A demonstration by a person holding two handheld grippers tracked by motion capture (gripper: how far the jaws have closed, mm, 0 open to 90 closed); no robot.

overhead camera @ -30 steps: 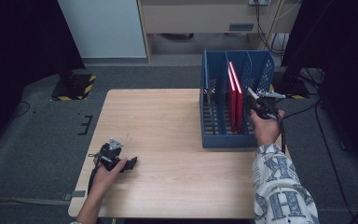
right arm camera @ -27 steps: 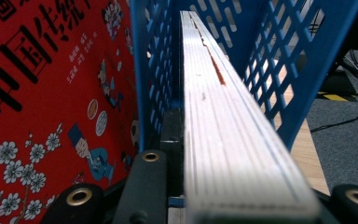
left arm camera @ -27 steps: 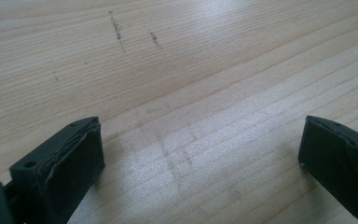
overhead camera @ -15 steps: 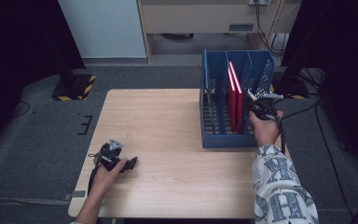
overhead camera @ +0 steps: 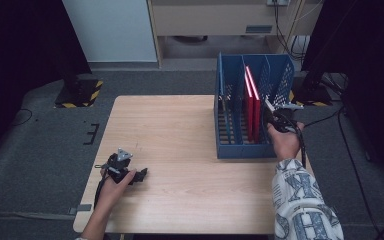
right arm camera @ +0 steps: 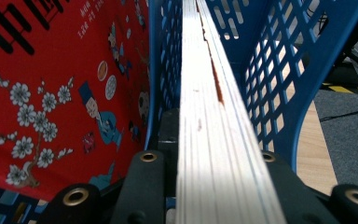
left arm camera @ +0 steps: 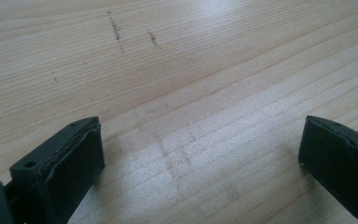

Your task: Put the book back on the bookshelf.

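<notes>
A blue mesh file rack [overhead camera: 240, 150] stands at the right side of the wooden table [overhead camera: 180, 130]. Two red books stand in it. My right gripper [overhead camera: 272, 111] is at the rack's right compartment, shut on the right-hand book [overhead camera: 258, 92]. In the right gripper view, that book's pale page edge [right arm camera: 205, 93] runs up between the jaws of my right gripper [right arm camera: 214, 186]. The other red book's cover [right arm camera: 51, 93], printed with blossoms and figures, stands to its left. My left gripper [overhead camera: 141, 175] lies on the table at the near left. In its own view my left gripper [left arm camera: 200, 158] stands open over bare wood [left arm camera: 191, 70].
The rack's blue mesh wall [right arm camera: 279, 70] rises just right of the held book. Grey floor surrounds the table, with cables [overhead camera: 330, 120] to the right and a yellow-and-black striped stand base [overhead camera: 80, 92] at the far left.
</notes>
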